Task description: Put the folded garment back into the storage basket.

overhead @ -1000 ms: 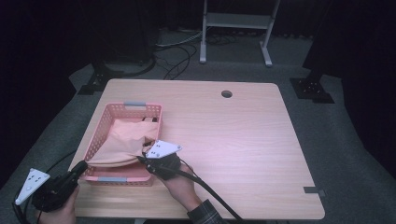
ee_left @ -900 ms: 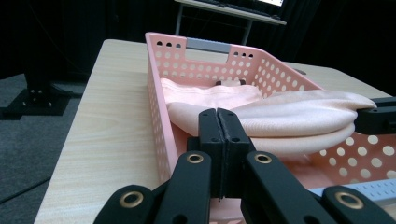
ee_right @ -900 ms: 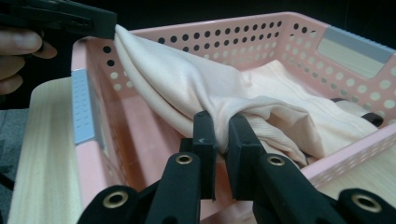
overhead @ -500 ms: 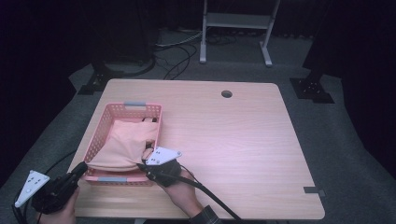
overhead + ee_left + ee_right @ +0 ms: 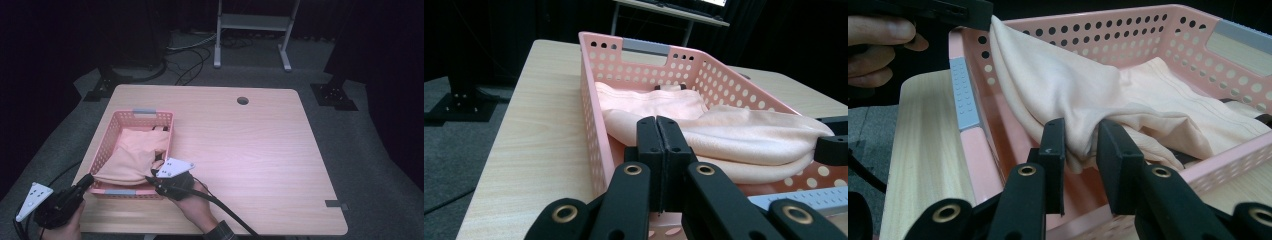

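Note:
A pink perforated basket stands on the left part of the wooden table, with a peach cloth in it. At the basket's near right corner my right gripper is shut on a bunched fold of the cloth, just inside the basket wall. My left gripper is at the near left corner. Its jaws are shut tight, and a corner of the cloth is drawn up over the rim to its tip. The right gripper's jaw reaches in over the basket's right edge.
The table's right half is bare wood with a cable hole at the back and a grey tag near the front right. A metal stand and cables lie on the floor behind. A hand holds the left gripper.
My right gripper has drawn back slightly toward the table's near edge, pulling the cloth toward the basket's near end. The left gripper has stayed put.

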A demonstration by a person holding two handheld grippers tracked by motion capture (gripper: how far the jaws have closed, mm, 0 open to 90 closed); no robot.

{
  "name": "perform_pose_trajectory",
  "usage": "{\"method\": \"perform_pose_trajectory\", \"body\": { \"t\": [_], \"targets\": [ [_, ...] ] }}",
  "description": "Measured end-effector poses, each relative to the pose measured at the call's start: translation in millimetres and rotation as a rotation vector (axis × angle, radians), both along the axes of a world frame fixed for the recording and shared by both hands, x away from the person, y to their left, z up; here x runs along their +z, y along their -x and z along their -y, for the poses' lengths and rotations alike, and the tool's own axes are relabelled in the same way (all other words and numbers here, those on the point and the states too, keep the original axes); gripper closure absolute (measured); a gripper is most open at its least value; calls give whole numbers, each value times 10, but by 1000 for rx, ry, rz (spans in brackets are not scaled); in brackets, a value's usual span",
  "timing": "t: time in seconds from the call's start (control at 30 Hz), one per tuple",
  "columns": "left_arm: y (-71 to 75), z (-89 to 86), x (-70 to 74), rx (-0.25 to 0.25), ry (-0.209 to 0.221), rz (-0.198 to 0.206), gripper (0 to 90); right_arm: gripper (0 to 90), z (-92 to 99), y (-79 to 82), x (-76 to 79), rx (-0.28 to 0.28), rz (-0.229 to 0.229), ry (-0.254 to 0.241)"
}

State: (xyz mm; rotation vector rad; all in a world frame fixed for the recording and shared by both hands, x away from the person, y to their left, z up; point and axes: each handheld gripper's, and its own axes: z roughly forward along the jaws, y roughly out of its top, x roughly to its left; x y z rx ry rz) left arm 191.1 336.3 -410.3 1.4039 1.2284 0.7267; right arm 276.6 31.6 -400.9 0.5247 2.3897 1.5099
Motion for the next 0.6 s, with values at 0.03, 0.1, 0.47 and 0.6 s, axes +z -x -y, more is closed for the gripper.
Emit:
{"method": "perform_pose_trajectory", "body": {
  "t": [0.03,0.1,0.47,0.6],
  "targets": [
    [0,1,1,0,-1,0,900,734,0,1,0,0,0,1],
    [-1,2,2,0,-1,0,900,689,1,-2,0,4,1,-3],
    [-15,19,-2,-5,-5,-2,900,411,11,-29,15,17,-35,-37],
    [-18,21,-8,-6,-4,-3,900,340,19,-39,18,17,-37,-45]
  ]
}}
